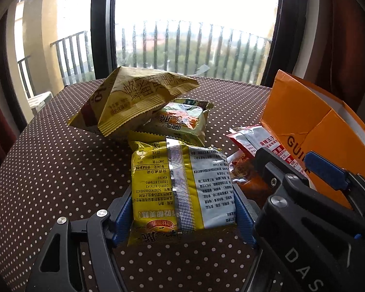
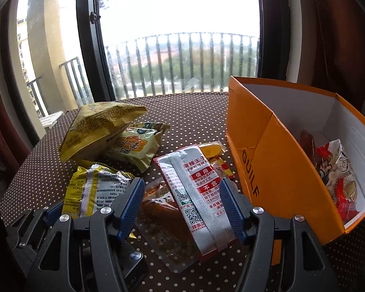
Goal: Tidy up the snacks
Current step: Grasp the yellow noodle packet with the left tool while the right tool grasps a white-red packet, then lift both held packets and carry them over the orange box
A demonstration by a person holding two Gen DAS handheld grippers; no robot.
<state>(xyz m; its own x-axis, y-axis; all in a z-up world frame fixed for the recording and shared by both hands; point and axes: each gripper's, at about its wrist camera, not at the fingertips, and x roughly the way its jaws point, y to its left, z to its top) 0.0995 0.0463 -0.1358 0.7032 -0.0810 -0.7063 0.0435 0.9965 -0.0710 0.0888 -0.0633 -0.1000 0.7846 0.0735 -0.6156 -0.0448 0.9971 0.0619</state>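
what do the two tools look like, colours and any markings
Both tools match: black angular linkage arms with triangular cutouts and silver round bolts, ending in blue ribbed pads. The left tool and right tool look alike; the right one's body shows white letters "DAS". No cables or sleeves visible.

Snack packets (image 2: 194, 194) left of box (image 2: 267, 170)
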